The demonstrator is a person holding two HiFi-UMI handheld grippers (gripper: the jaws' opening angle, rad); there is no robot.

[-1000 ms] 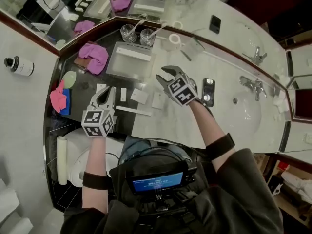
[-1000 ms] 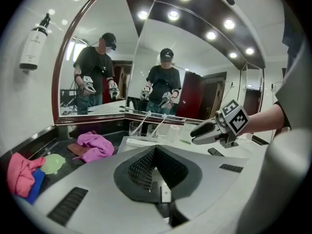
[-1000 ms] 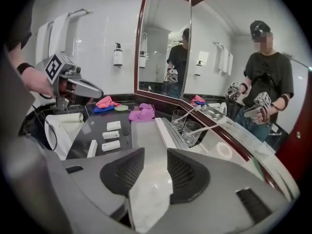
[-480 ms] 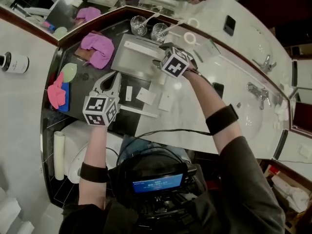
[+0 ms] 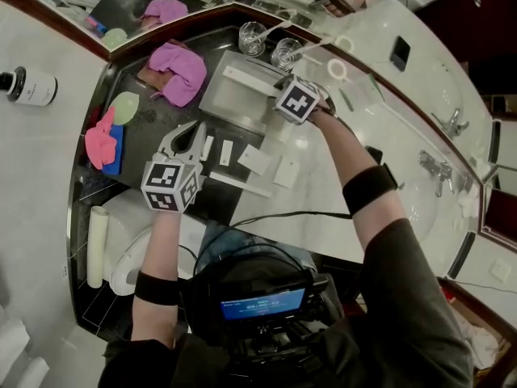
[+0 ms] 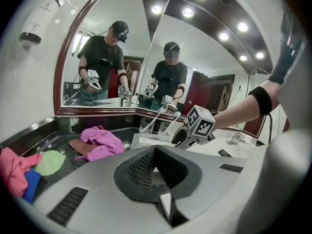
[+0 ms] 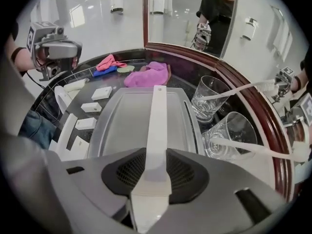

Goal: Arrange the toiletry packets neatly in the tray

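**Long packet held lengthwise over the tray**

In the head view the right gripper's (image 7: 152, 161) jaws were hidden under its marker cube. Its own view showed them clamped on a long white packet (image 7: 157, 121), having just been closing. The packet's near end was buried between the pads, and whether it touched the tray (image 7: 114, 126) floor could not be told. Its long axis ran along the tray's length, near the centre line, pointing at the far short rim. The tray sat by the counter's (image 5: 161, 121) back edge. The left gripper (image 6: 155, 151), jaws together on nothing, hung over the counter's front part, near small white packets (image 5: 257, 160) lying loose there. A white scrap below its jaws was too cut off to identify.
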